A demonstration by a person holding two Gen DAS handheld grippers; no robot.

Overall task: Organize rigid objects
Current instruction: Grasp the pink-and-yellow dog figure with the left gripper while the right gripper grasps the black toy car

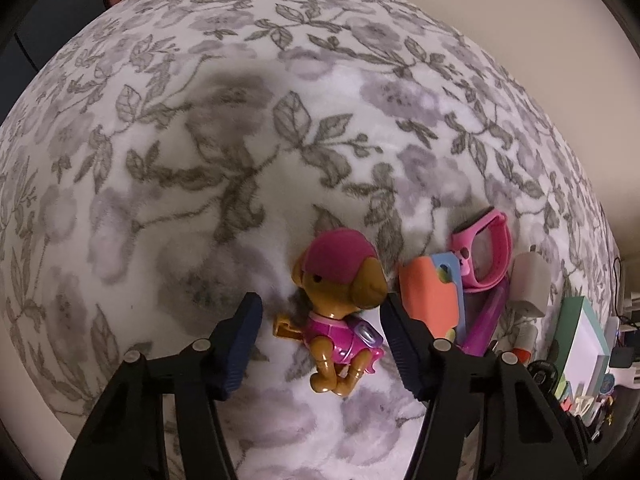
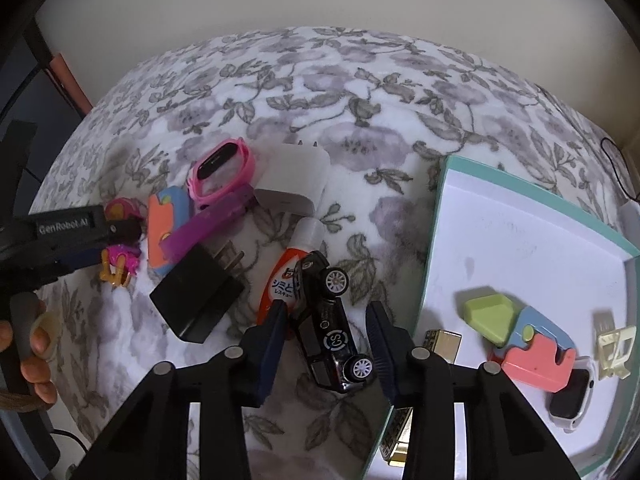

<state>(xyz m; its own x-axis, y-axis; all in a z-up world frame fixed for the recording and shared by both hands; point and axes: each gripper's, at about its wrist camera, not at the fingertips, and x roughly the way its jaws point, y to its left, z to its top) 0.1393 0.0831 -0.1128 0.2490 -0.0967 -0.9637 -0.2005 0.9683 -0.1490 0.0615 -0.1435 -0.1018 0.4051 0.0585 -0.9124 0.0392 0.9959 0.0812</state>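
A brown toy dog in a pink outfit (image 1: pixel 340 312) lies on the floral blanket (image 1: pixel 240 140). My left gripper (image 1: pixel 320 312) is open around it, fingers on either side, apart from it. It also shows in the right wrist view (image 2: pixel 120 256), partly hidden by the left gripper (image 2: pixel 68 224). My right gripper (image 2: pixel 326 316) is open around a black toy car (image 2: pixel 328 320) lying on its side. A white tray with a teal rim (image 2: pixel 440 216) sits right of it, holding a green block (image 2: pixel 490 314), a pink and blue block (image 2: pixel 536 356) and a small dark device (image 2: pixel 570 398).
On the blanket lie a pink watch (image 2: pixel 222 170), an orange and blue block (image 2: pixel 166 224), a purple stick (image 2: pixel 208 226), a white charger (image 2: pixel 294 180), a black charger (image 2: pixel 200 292) and an orange tube (image 2: pixel 286 268). A gold item (image 2: pixel 440 342) rests at the tray's edge. A wall stands behind.
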